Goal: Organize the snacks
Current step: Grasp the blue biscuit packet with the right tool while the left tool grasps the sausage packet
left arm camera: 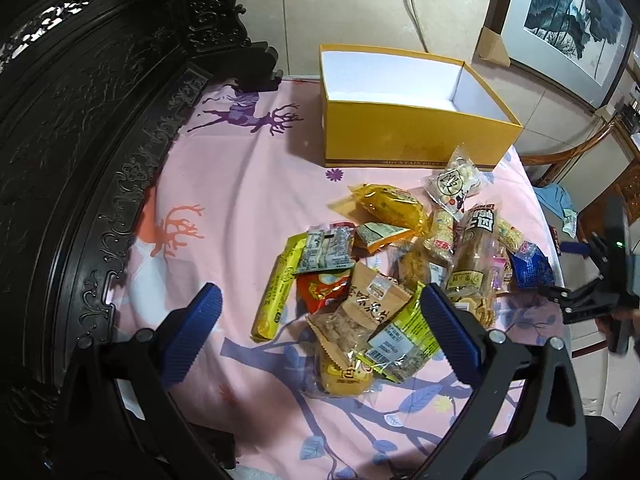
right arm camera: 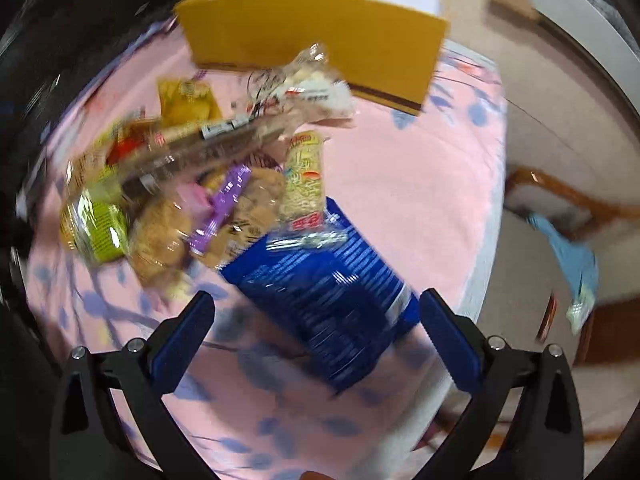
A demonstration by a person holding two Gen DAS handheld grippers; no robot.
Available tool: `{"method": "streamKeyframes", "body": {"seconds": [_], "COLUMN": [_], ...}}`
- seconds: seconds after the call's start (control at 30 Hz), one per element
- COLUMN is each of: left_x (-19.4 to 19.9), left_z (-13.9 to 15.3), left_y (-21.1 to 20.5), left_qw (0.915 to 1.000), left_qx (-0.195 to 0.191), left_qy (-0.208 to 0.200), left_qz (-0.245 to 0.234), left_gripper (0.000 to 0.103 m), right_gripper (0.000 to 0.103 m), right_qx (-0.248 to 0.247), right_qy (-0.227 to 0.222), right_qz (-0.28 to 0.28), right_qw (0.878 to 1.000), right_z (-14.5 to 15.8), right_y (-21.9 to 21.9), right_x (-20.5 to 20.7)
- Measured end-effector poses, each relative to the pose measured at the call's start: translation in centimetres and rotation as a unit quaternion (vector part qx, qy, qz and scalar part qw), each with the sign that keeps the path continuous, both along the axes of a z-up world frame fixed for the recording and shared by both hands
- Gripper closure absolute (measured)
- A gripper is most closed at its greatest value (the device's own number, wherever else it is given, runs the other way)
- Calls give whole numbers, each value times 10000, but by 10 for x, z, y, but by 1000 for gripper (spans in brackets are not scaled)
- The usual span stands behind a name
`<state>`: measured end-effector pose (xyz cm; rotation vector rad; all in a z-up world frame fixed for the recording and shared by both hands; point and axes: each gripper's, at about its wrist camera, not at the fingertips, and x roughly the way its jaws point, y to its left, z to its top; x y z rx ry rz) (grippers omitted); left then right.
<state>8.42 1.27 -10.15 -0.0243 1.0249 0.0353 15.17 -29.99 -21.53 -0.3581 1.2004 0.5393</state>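
A pink deer-print cloth [left arm camera: 240,184] lies beside carved dark furniture [left arm camera: 80,120], near a framed painting [left arm camera: 576,12]

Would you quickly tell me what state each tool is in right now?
Left tool: open, holding nothing, above the snack pile.
Right tool: open, holding nothing, at the blue packet.
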Motion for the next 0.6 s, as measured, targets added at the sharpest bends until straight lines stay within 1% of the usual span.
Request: {"method": "streamKeyframes", "body": {"seconds": [0.07,0.17,0.2,0.23,0.27,0.3,0.33,0.4,0.5,0.57,0.6], "left_x": [3,8,9,11,13,16,18,24,32,39,43], "left_z": [-1,-2,-3,-4,-5,-6,-7,-13,-23,-31,-35], "left_y": [-5,-15,-20,-26,-30,-36,-40,-54,-74,-93,-101], "left_qw": [10000,9997,9995,9991,9989,9984,9980,9966,9933,9890,9870], "left_qx": [-19,-5,10,57,90,126,136,133,98,109,103], "left_qy": [9,4,7,19,25,38,49,124,198,227,230], "left_qz": [-53,-239,-312,-412,-469,-557,-616,-808,-1132,-1459,-1589], "left_gripper": [2,2,2,2,2,2,2,2,2,2,2], "right_gripper": [1,1,1,4,16,29,31,40,48,49,50], "right_qx": [-179,-244,-257,-228,-131,22,104,218,396,608,803], "right_qy": [45,361,411,507,673,930,989,953,978,1050,1124], "right_qz": [372,1021,1162,1346,1458,1500,1466,1459,1343,1184,1035], "right_qw": [9991,9938,9920,9893,9869,9843,9842,9845,9853,9855,9850], "right_z": [-8,-24,-27,-32,-35,-40,-41,-38,-34,-31,-29], "right_y": [3,8,9,10,9,7,5,0,-8,-14,-19], "right_x": [10,20,23,24,26,27,27,24,12,-1,-5]}}
